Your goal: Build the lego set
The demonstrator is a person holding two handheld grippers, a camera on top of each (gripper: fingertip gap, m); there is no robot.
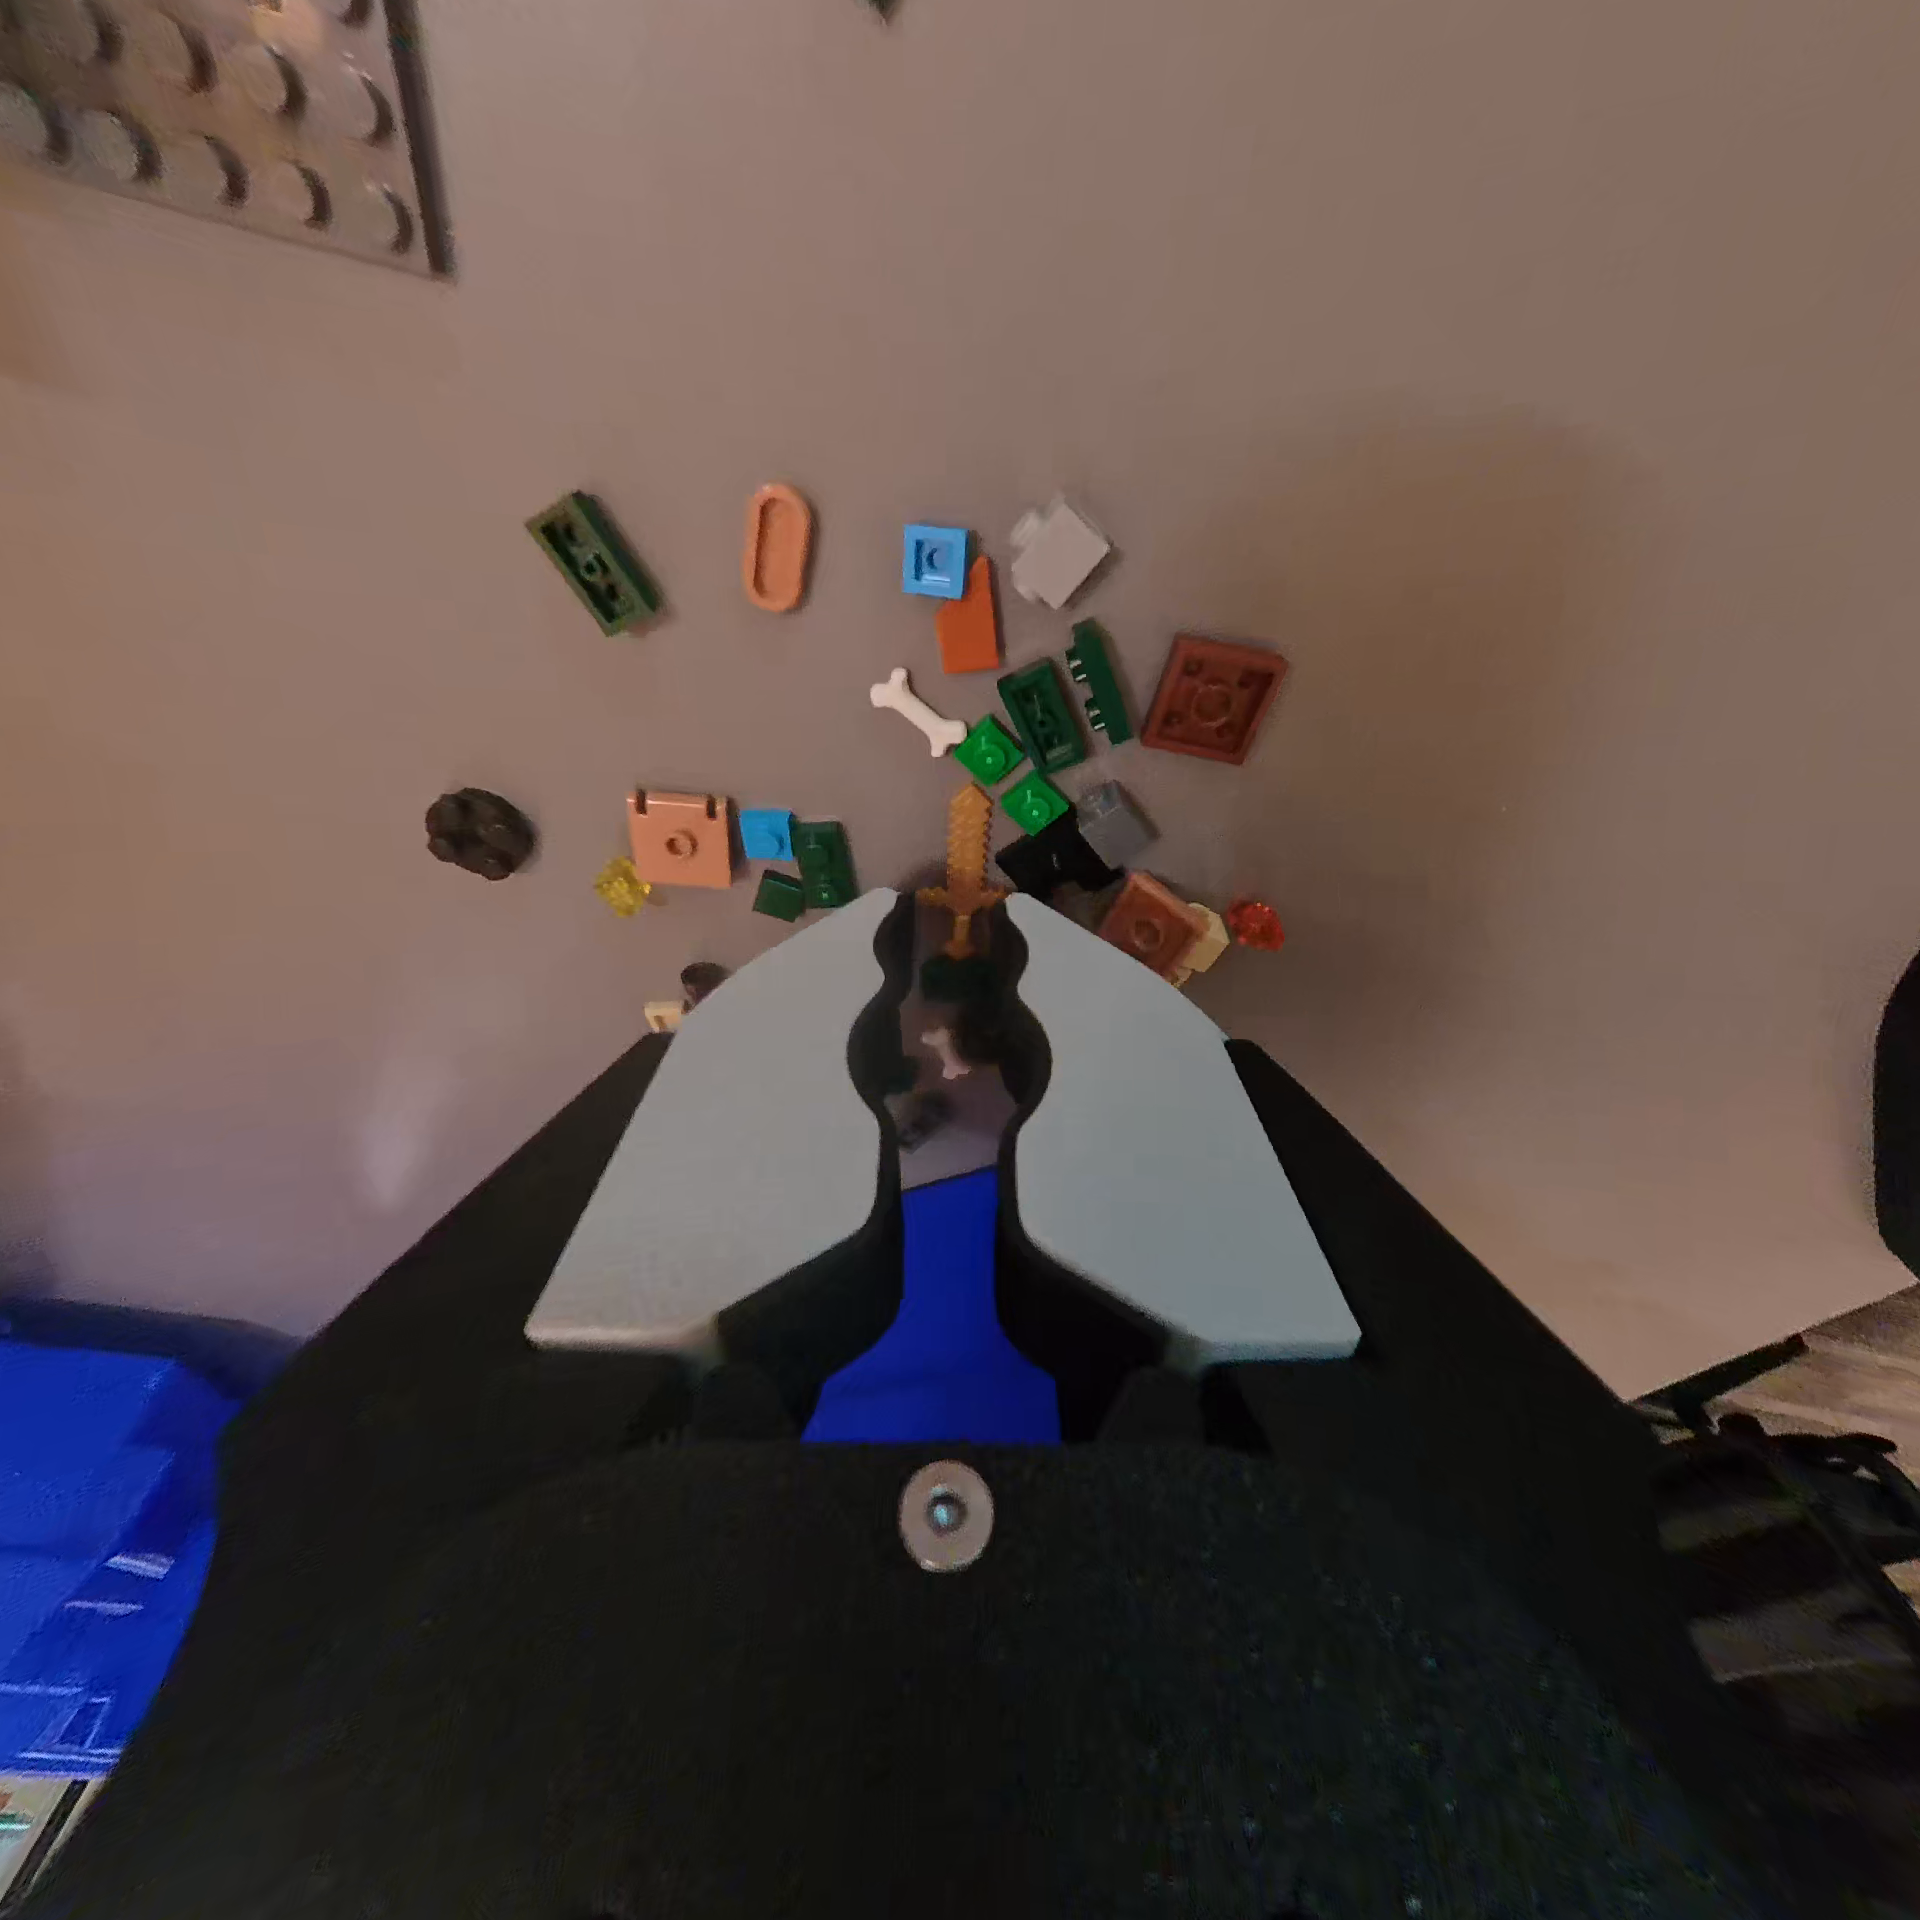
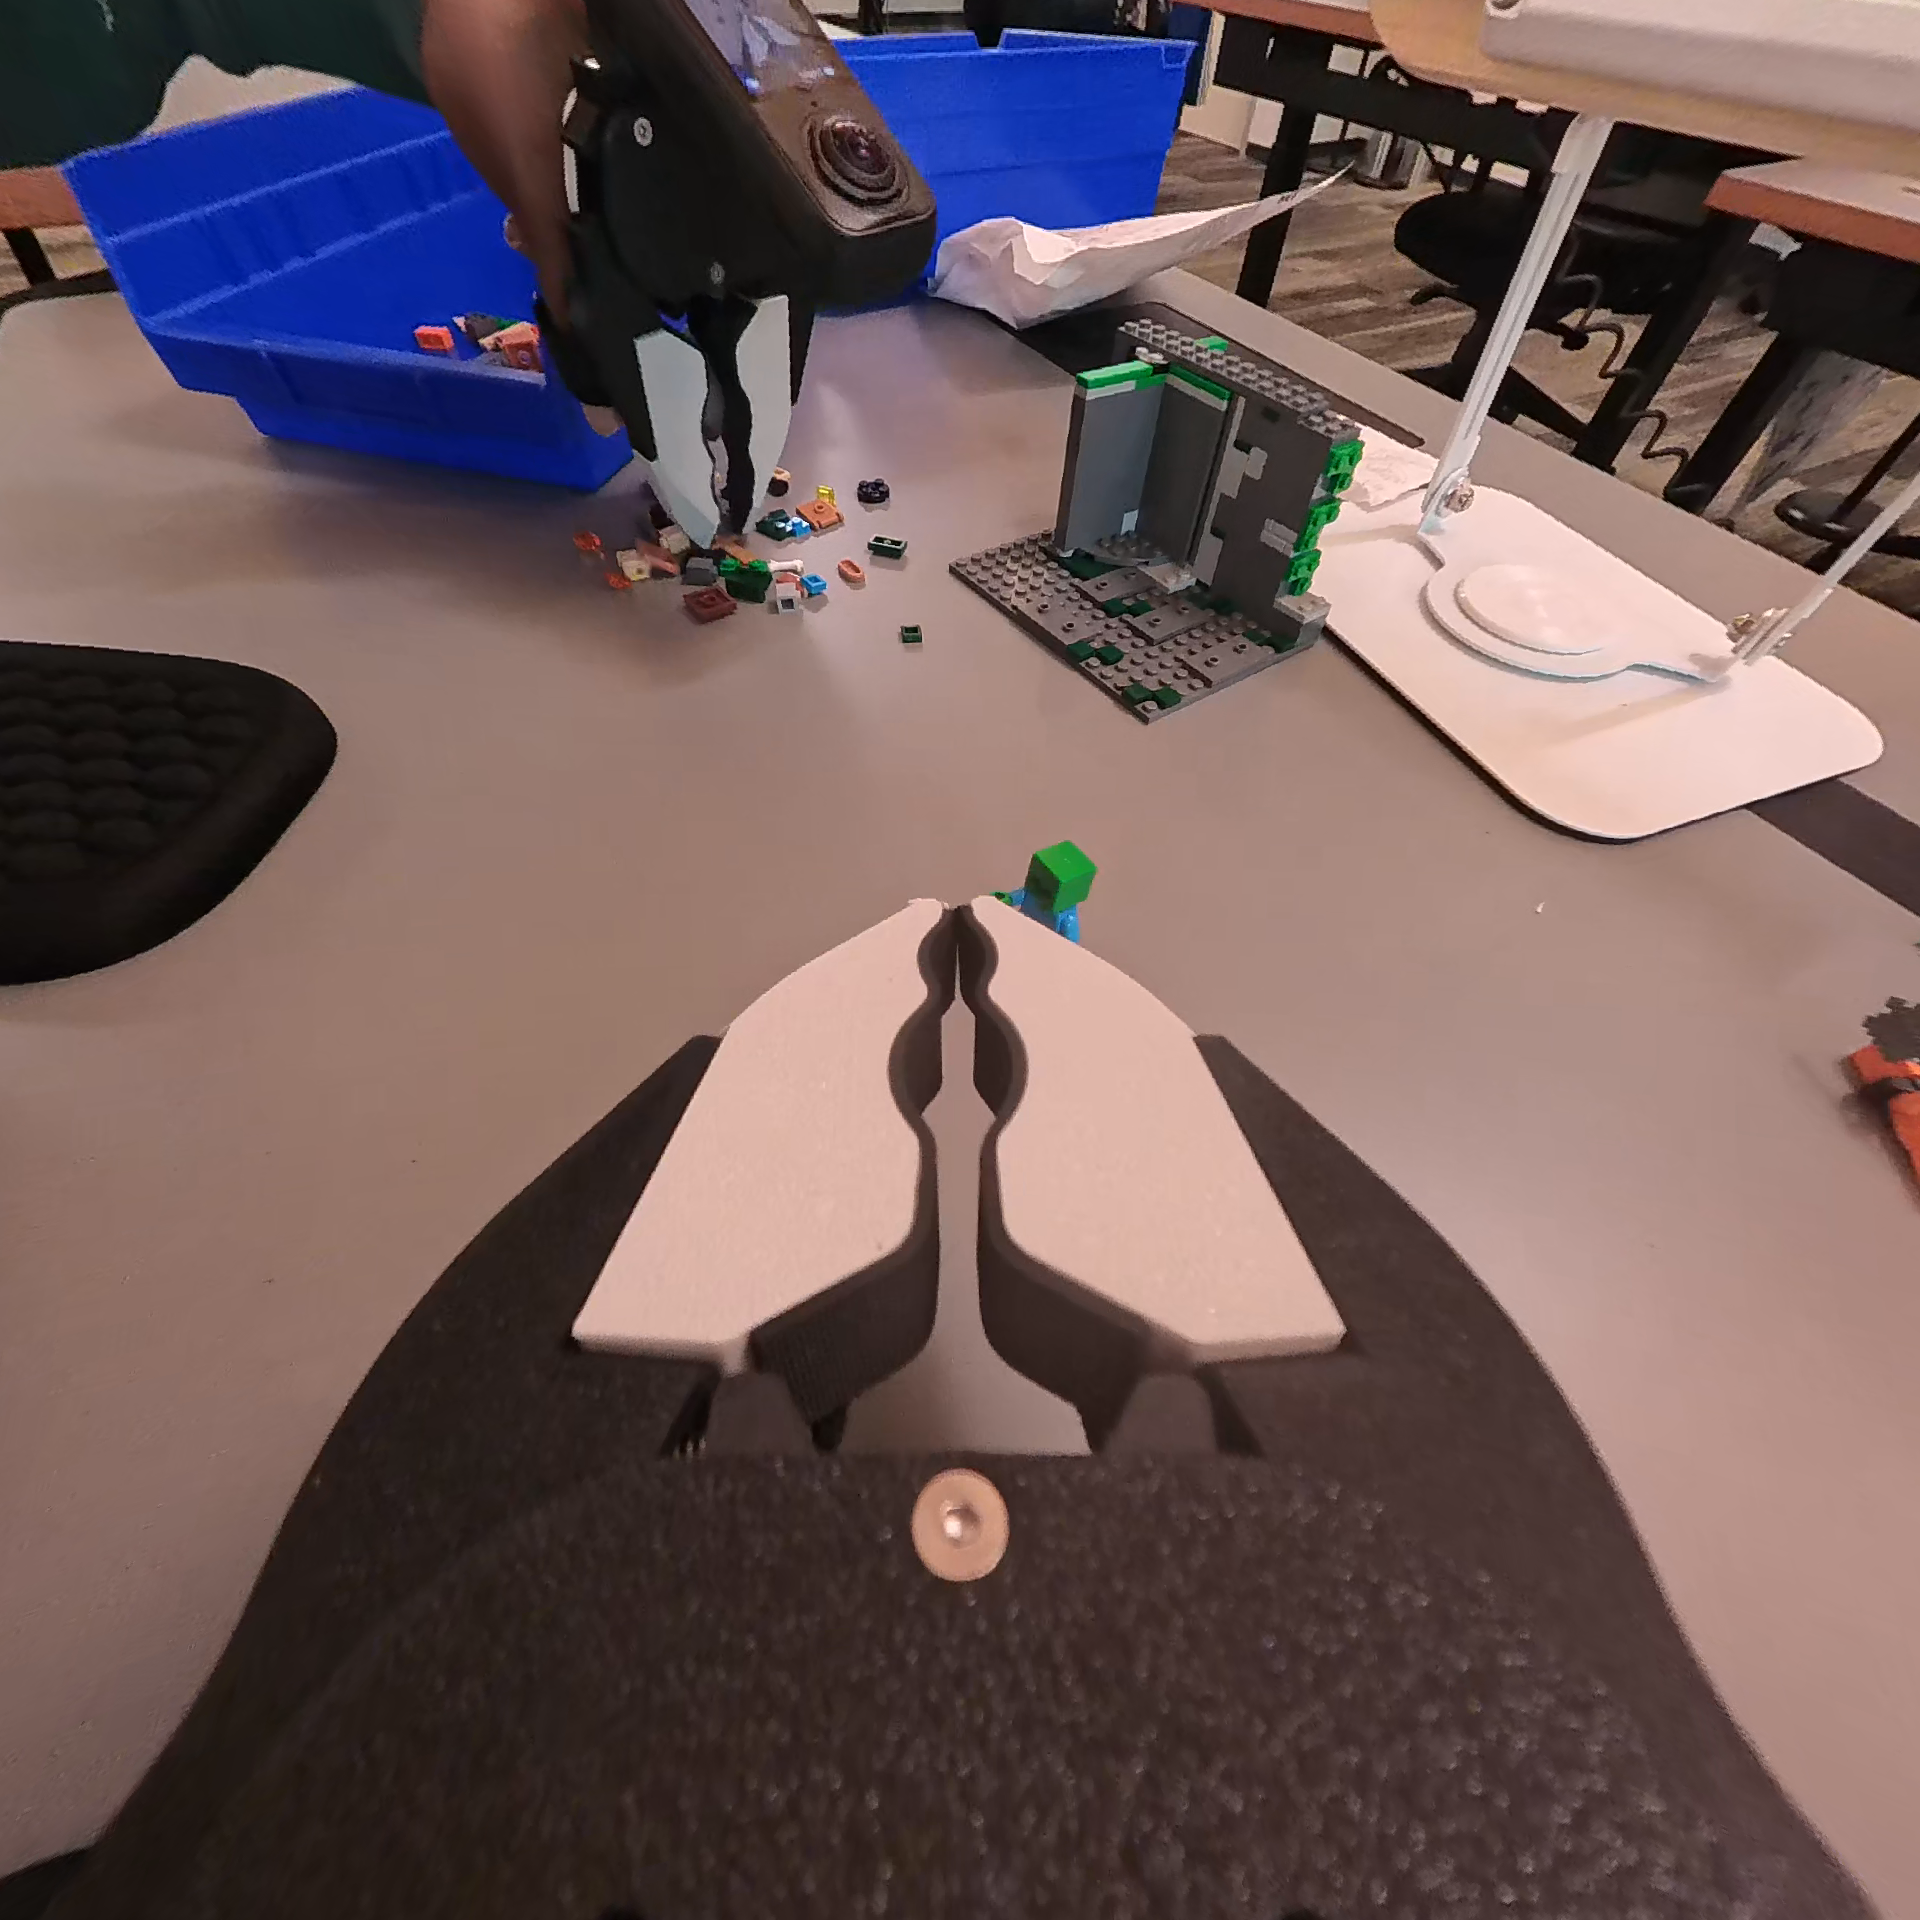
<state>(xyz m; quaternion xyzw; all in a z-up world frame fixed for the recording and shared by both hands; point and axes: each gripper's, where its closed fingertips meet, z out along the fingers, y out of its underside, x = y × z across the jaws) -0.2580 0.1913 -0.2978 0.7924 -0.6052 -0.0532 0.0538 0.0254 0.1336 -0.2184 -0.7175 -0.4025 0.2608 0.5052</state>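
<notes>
My left gripper (image 1: 954, 902) points down into a scatter of small lego pieces (image 1: 977, 717) on the grey table. Its fingertips are closed to a narrow gap on the hilt of a golden sword (image 1: 968, 842), whose blade sticks out ahead. The right wrist view shows this gripper (image 2: 717, 530) with its tips in the pile. My right gripper (image 2: 956, 909) is shut and empty, low over the table. A small figure with a green head and blue body (image 2: 1060, 891) stands just beyond its right fingertip, apart from it. The half-built grey model (image 2: 1195, 520) stands far right.
A blue bin (image 2: 312, 312) with loose pieces stands behind the pile. A white lamp base (image 2: 1590, 665) lies right of the model. A black pad (image 2: 125, 790) is at the left, an orange-black piece (image 2: 1886, 1091) at the right edge. The grey studded plate (image 1: 208, 125) shows top left. My left gripper's tips are some 20 centimeters from the half-built grey model (image 2: 1195, 520).
</notes>
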